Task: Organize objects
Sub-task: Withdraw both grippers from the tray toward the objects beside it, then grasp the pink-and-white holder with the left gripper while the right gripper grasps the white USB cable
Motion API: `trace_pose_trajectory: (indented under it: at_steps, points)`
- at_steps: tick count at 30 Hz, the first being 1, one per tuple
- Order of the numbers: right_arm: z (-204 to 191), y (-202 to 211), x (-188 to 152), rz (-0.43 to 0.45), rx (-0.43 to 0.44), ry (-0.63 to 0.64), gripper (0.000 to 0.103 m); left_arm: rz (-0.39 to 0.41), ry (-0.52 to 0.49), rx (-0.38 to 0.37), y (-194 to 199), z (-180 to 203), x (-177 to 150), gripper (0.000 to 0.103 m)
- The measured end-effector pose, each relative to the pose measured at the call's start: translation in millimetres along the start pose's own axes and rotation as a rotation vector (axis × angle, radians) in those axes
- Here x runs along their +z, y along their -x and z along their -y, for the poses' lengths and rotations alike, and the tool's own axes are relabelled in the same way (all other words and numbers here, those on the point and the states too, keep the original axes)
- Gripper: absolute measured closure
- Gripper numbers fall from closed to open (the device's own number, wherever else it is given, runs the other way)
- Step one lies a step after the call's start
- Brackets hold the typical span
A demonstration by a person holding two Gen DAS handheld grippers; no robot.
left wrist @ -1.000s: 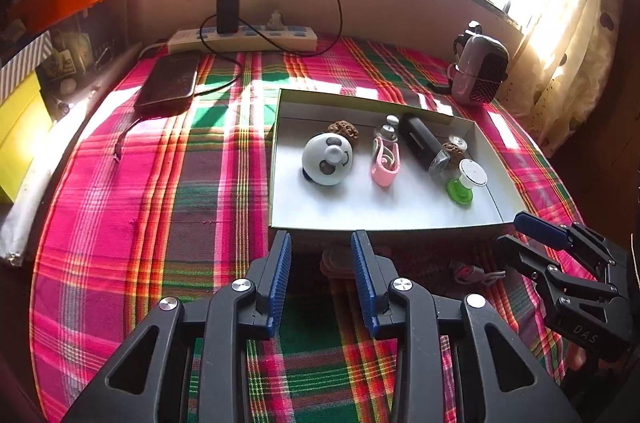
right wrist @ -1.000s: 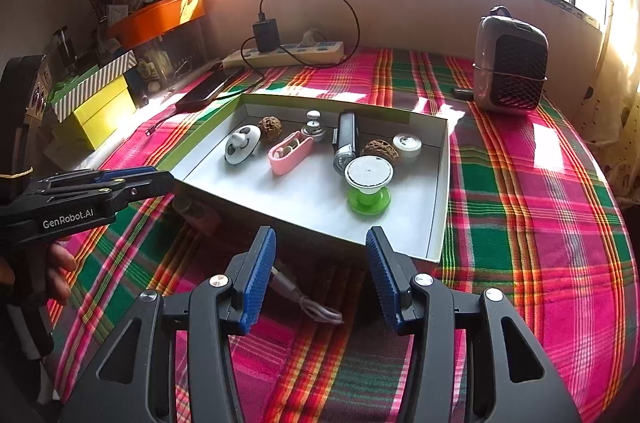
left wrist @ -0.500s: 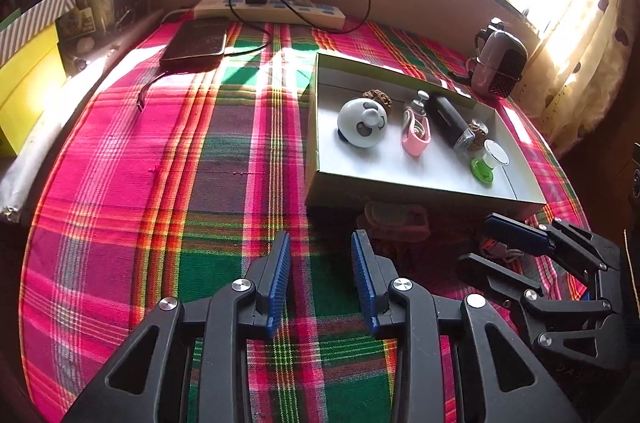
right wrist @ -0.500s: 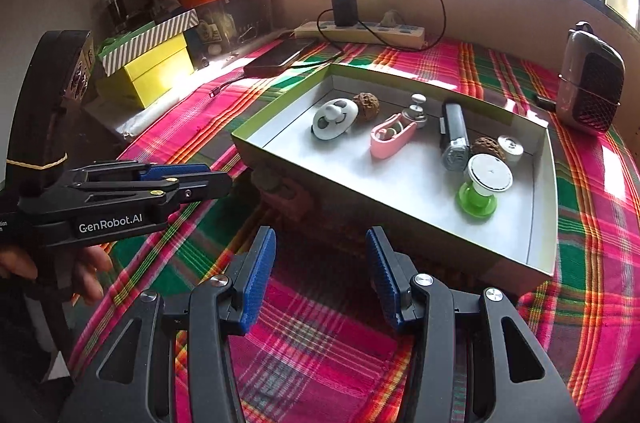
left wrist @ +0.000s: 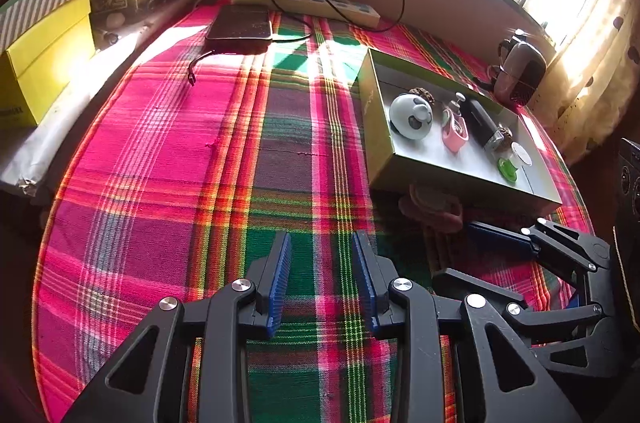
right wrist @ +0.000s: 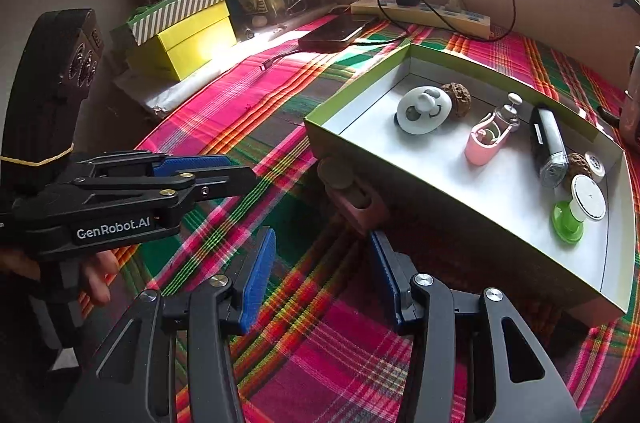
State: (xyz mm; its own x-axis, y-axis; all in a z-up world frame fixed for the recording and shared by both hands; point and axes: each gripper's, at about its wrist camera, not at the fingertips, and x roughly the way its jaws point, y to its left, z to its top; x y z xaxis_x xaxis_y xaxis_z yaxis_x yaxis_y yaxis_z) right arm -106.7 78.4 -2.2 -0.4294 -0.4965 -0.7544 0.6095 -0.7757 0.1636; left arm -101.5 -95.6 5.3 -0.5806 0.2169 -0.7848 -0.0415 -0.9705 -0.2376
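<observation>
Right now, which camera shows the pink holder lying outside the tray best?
The right wrist view. There the pink holder lies close ahead, against the tray wall, its round top plain. In the left wrist view it sits off to the side, dim in the tray's shadow.

My right gripper hangs with jaws apart and empty over the plaid cloth, a pink container just ahead against the open box. The left gripper reaches in from the left.

Both grippers shifted left, away from tray
</observation>
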Motion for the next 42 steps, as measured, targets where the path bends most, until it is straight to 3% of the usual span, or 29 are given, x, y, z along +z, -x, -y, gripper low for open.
trace_pose_trajectory:
  at_steps: [7, 13, 19, 25, 30, 34, 36, 42]
  points:
    - [16, 3, 6, 0.039, -0.059, -0.07, 0.055, -0.013, -0.005, -0.008, 2, -5, -1, 0.074]
    - [13, -7, 13, 0.02, -0.018, -0.06, 0.054, -0.02, -0.011, -0.013, 3, -8, -3, 0.074]
    - [-6, -12, 7, -0.017, 0.075, 0.004, 0.055, -0.031, -0.006, -0.021, 5, -10, -2, 0.074]
    - [-14, -9, 2, -0.013, 0.099, 0.023, 0.055, -0.039, -0.005, -0.067, 7, -4, 3, 0.074]
    - [0, 21, -10, 0.06, 0.051, -0.024, 0.055, -0.045, -0.057, -0.1, 7, 18, 7, 0.071]
    - [19, 52, -26, 0.111, -0.067, -0.091, 0.055, -0.057, -0.102, -0.13, 3, 39, 7, 0.067]
    - [27, 63, -33, 0.117, -0.144, -0.105, 0.054, -0.063, -0.121, -0.138, 0, 48, 6, 0.067]
    - [49, 74, -47, 0.091, -0.246, -0.137, 0.054, -0.072, -0.14, -0.099, -13, 63, 8, 0.067]
